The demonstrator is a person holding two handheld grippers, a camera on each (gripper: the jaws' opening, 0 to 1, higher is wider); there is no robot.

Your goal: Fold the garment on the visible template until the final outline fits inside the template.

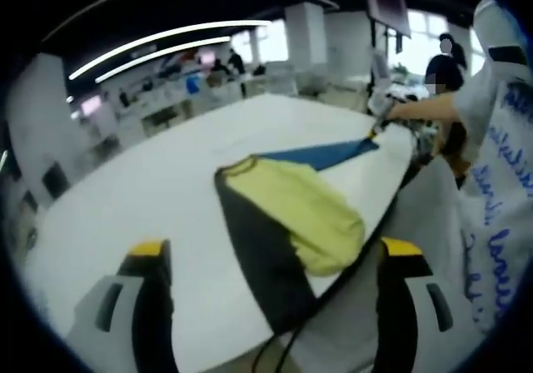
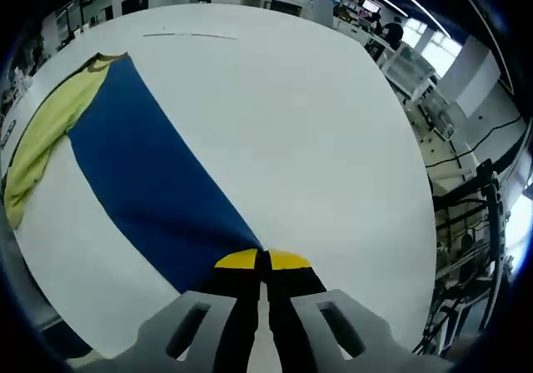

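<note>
The table [image 2: 333, 140] carries the garment [image 2: 150, 190], stretched along its near edge. The right claw [image 2: 262, 261] is clamped on its blue corner; the left claw [image 1: 275, 261] gapes empty. Keep tension low, lift the corner, fold it toward the yellow end.

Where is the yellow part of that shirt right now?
The yellow fabric section lies on the white table, between the left tool's open jaws in its view. In the right gripper view it sits far left, beside the blue fabric.
</note>
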